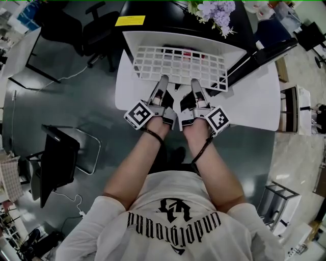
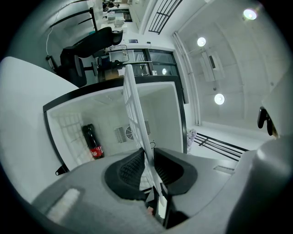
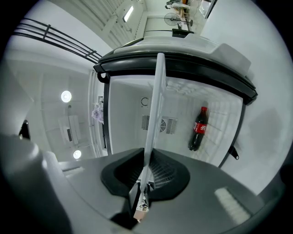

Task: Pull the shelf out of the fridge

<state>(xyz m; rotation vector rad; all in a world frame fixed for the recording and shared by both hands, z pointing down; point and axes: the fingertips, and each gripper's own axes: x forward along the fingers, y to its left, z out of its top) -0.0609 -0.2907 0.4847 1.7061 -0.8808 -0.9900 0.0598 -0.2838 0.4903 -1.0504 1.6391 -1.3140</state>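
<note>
Two grippers work side by side out front, beyond the person's bare forearms and white printed T-shirt (image 1: 173, 224). Left gripper (image 2: 147, 161): its pads are squeezed tight onto the thin front rim of the white wire shelf (image 2: 134, 109), which runs edge-on straight away from the camera. Right gripper (image 3: 149, 168): same story, pads pinched together on that rim, just beside its partner. From the head view, the shelf's grid juts out of the open fridge (image 1: 153, 38) toward the person, with both sets of fingertips at its near edge.

Deeper in, the white cabinet holds a dark bottle (image 2: 93, 141) with a red label, lying against another wire grid, well apart from the gripped shelf. A round vent (image 3: 158, 123) sits on the back wall. Up on the black top of the fridge, a spray of pale purple flowers (image 1: 216, 11). Far left, a black office chair (image 1: 97, 25) stands on the grey floor.
</note>
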